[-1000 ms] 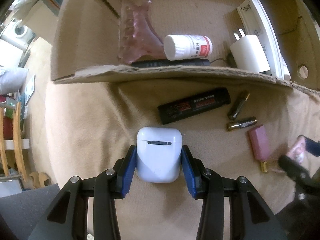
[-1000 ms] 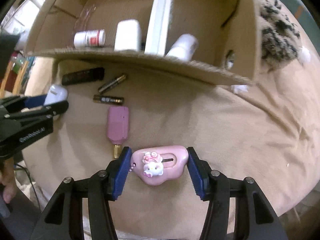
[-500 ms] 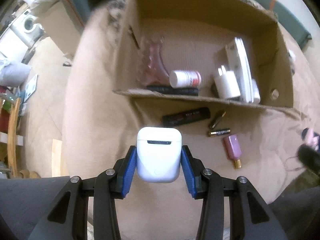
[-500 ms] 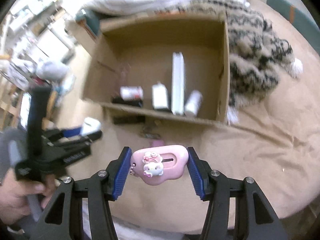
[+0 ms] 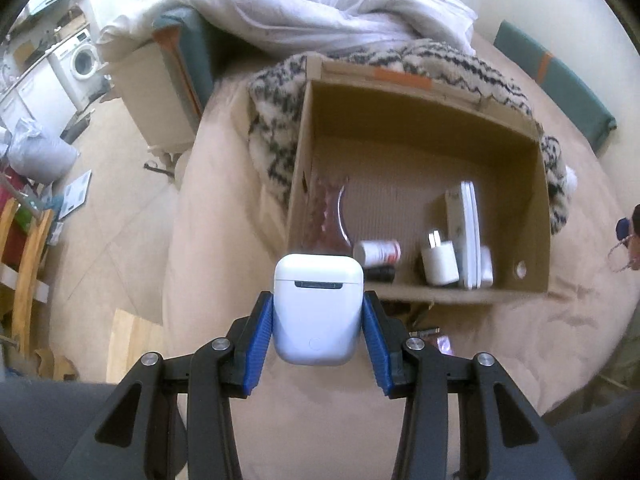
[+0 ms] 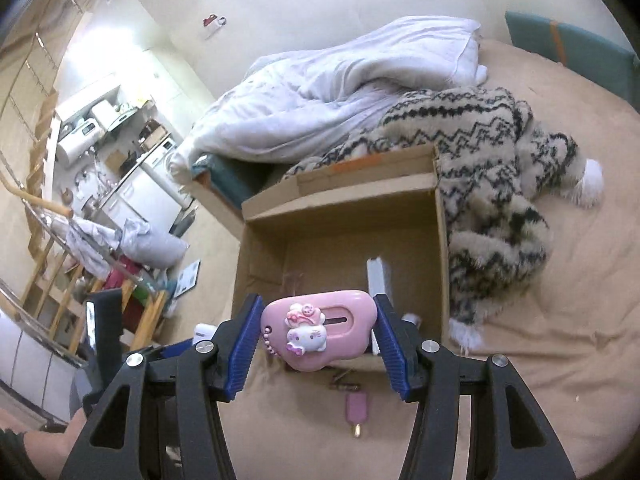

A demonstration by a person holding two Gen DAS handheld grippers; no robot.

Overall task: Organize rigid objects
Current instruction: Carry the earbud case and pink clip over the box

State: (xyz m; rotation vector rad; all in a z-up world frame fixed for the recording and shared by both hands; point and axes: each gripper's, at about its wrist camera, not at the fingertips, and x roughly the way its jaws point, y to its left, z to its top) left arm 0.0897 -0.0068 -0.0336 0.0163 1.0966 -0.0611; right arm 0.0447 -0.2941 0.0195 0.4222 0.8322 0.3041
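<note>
- Our left gripper (image 5: 318,344) has its blue ribbed pads closed against both sides of a glossy white plastic earbud case (image 5: 318,308), which sits upright between them with its hinge slot facing the camera.
- We hold that case in the air above the tan bedcover (image 5: 224,240), in front of the near wall of the open brown cardboard box (image 5: 416,152).
- Our right gripper (image 6: 318,350) has its jaws pressed onto the two ends of a pink heart-shaped plastic cutter with a white cartoon kitten charm (image 6: 320,328); it too is clear of the bed, in front of the same box (image 6: 340,236).
- Inside the box, in the left view, we see a translucent pink hair claw clip (image 5: 330,220) by the left wall, a small white pill bottle with a red label (image 5: 376,251) lying on its side, a white plug adapter (image 5: 440,266) and a flat white slab standing on edge (image 5: 468,232).
- On the bedcover outside the box, in the right view, lies a small pink rectangular lighter-like item with a gold tip (image 6: 355,412), with a dark battery (image 6: 345,387) just beyond it.
- A cream-and-black zigzag fleece blanket (image 6: 492,184) lies against the box's far and right sides, with a crumpled white duvet (image 6: 340,92) behind.
</note>
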